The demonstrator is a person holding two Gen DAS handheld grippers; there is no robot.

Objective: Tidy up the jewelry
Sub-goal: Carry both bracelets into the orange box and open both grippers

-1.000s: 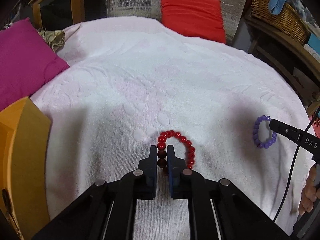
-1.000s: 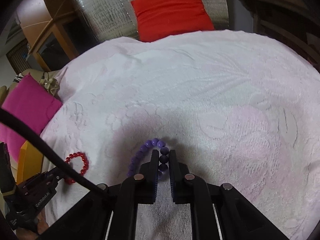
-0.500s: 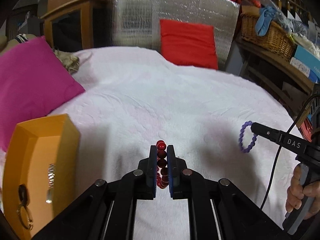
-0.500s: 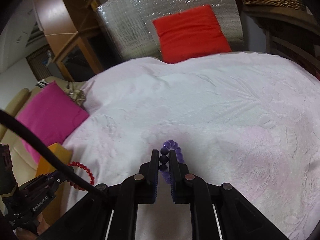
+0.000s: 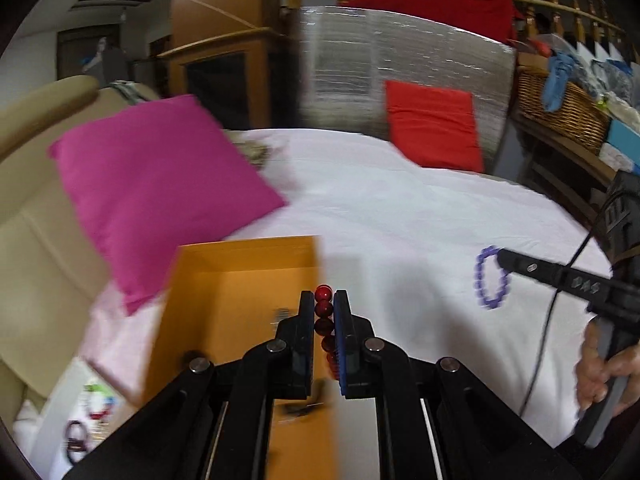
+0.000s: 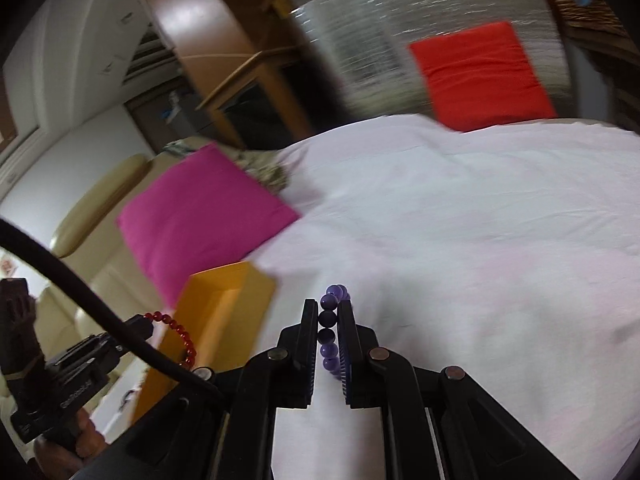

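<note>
My left gripper [image 5: 324, 300] is shut on a red bead bracelet [image 5: 324, 320] and holds it in the air over the right edge of an open orange box [image 5: 240, 280]. My right gripper [image 6: 329, 312] is shut on a purple bead bracelet [image 6: 330, 320] above the white bedspread [image 6: 460, 220]. The purple bracelet also shows in the left wrist view [image 5: 490, 276], hanging from the right gripper's tip. The red bracelet shows in the right wrist view [image 6: 180, 336] beside the orange box [image 6: 224, 312].
A magenta cushion [image 5: 160, 192] lies behind the box at the left. A red cushion [image 5: 434, 124] leans on a silver panel at the back. A wicker basket [image 5: 560, 108] stands at the right. Small jewelry pieces lie inside the box and at the lower left [image 5: 92, 412].
Both grippers have lifted their bracelets off the bedspread and swung left. The orange box has come under the left gripper.
</note>
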